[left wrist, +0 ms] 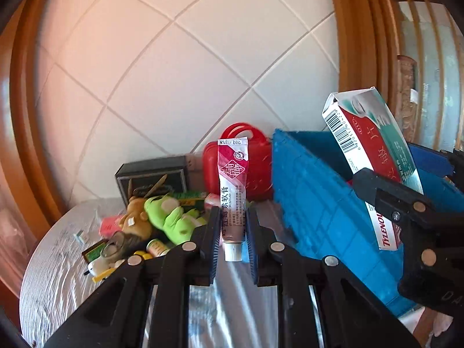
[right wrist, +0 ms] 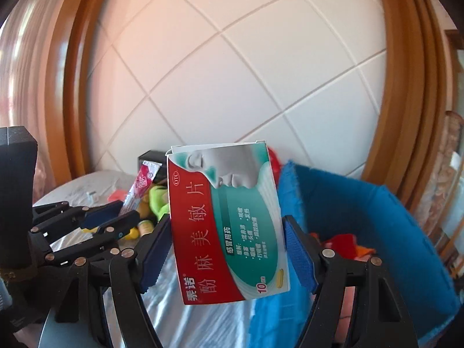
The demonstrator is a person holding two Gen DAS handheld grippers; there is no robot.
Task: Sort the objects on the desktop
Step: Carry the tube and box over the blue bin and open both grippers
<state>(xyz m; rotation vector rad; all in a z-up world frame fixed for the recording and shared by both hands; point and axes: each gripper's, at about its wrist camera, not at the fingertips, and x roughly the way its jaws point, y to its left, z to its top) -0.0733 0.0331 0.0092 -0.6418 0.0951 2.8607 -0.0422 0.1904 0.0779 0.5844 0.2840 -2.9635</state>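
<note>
My left gripper (left wrist: 232,229) is shut on a red-and-white ointment tube (left wrist: 233,191), held upright, cap down, above the table. It also shows in the right wrist view (right wrist: 111,217) with the tube (right wrist: 140,187). My right gripper (right wrist: 226,249) is shut on a red, green and white Tylenol medicine box (right wrist: 229,226), held just left of the blue bin (right wrist: 362,203). In the left wrist view the box (left wrist: 368,150) hangs over the bin (left wrist: 307,191), with the right gripper (left wrist: 406,203) below it.
A pile of small things lies on the white tablecloth (left wrist: 58,261): a green plush frog (left wrist: 171,217), a brown plush toy (left wrist: 136,217), small bottles, a black box (left wrist: 153,177) and a red plastic case (left wrist: 255,162). Red and orange items (right wrist: 342,243) lie inside the bin. A tiled wall stands behind.
</note>
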